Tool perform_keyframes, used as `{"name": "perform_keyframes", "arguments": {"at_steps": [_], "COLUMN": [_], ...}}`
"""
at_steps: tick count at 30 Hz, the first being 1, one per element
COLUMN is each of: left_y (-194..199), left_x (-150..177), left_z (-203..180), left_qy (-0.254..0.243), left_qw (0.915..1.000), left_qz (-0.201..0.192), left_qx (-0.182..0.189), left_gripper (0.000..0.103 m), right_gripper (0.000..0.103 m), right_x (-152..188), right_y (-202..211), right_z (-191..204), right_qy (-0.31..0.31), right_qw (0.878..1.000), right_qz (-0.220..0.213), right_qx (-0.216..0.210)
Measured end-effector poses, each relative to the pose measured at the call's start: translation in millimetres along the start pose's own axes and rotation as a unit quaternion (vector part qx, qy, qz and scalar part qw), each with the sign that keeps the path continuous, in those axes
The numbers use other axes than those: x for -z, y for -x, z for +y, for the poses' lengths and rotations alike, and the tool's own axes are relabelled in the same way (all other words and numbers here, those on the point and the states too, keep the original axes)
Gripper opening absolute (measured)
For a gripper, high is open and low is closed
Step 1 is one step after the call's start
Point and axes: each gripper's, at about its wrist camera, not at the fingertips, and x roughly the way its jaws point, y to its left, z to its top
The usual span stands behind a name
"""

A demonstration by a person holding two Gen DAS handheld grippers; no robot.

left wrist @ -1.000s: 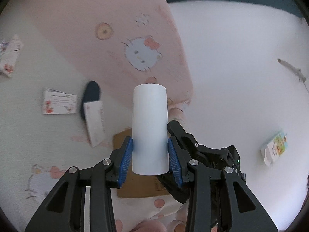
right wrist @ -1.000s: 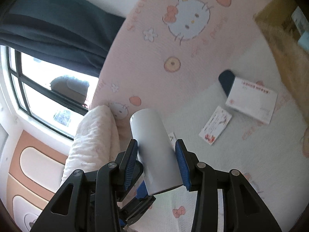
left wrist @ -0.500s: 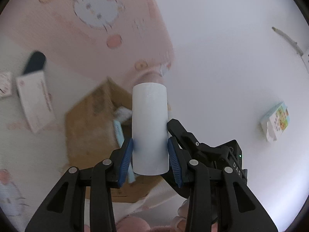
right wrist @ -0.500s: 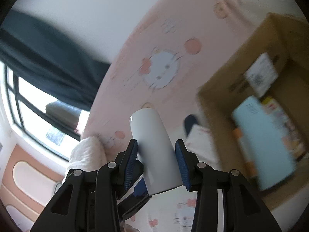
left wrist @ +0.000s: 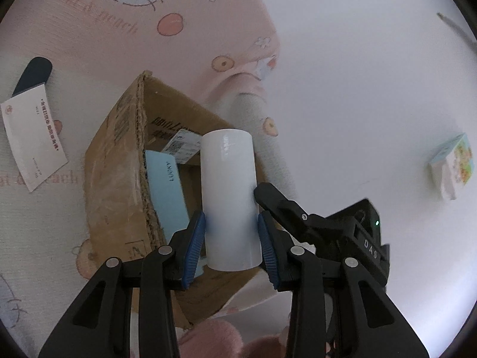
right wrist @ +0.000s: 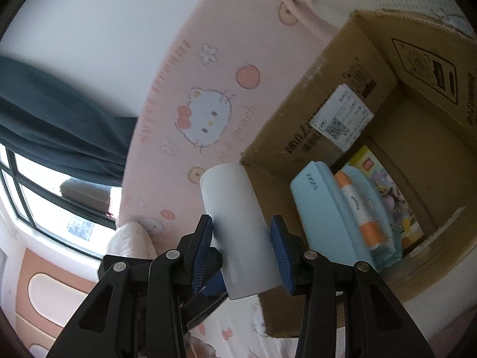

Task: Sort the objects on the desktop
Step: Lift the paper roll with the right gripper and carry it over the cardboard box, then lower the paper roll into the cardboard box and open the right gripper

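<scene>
While both my hands carry it, the plain white smooth cylinder (left wrist: 228, 197) sits clamped between my left fingers (left wrist: 232, 240) and my right fingers (right wrist: 245, 252) at once; blue ribbed pads press its sides in both views, w/ the left pair closing a touch tighter on it right now. From the left wrist view the cylinder stands upright in the frame, directly above the open brown corrugated cardboard box (left wrist: 116, 179). From the right wrist view it tilts a bit to the left, its top end overlapping the box's near corner (right wrist: 250, 161).

Inside the box: a pale blue rectangular case (right wrist: 325, 208) leaning along one wall, an orange-and-white marker pen (right wrist: 359, 208) lying on it, a colourful printed booklet (right wrist: 387, 188) underneath, plus a white barcode label (right wrist: 341, 117) stuck on the inner wall.

Box rests on a bed w/ pink cartoon-cat print bedding (left wrist: 89, 24). To its left lies a white printed card (left wrist: 32, 137) partly covering a dark navy rounded item (left wrist: 32, 74), well apart from the box. Off to the right, a small pastel printed carton (left wrist: 453, 167) on the white surface, blurred. Right wrist view also shows a dark curtain (right wrist: 59, 125) and window (right wrist: 50, 208).
</scene>
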Motion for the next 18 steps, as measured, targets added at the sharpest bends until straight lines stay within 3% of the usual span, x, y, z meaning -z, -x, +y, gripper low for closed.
{"name": "perform_keyframes", "arguments": {"at_steps": [6,10,12,18], "left_y": [-0.1,1.3,3.0,3.2], "left_x": [4.2,3.4,3.1,-5.3], "left_z": [-11.1,-8.0,-6.1,-13.5], "left_qy": [-0.031,-0.022,-0.016,-0.038], "left_qw": [0.9966,0.9960,0.9966,0.9952], "left_qz": [-0.001,-0.001,-0.003,-0.027], "left_qx": [-0.077,-0.087,-0.080,-0.086], "left_gripper": [0.044,0.050,0.056,0.060], "right_gripper": [0.038,0.038,0.038,0.039], "right_x": [-7.8,-10.9,-11.9,-7.5], "right_y": [-12.6,-17.3,-16.8,-18.1], "right_z": [-11.9,-19.1,-19.7,-22.9], "right_qy": [-0.006,-0.023,-0.016,-0.008], "right_qw": [0.998,0.997,0.997,0.995], "right_qz": [0.059,0.077,0.076,0.090], "right_qx": [0.015,0.007,0.020,0.050]}}
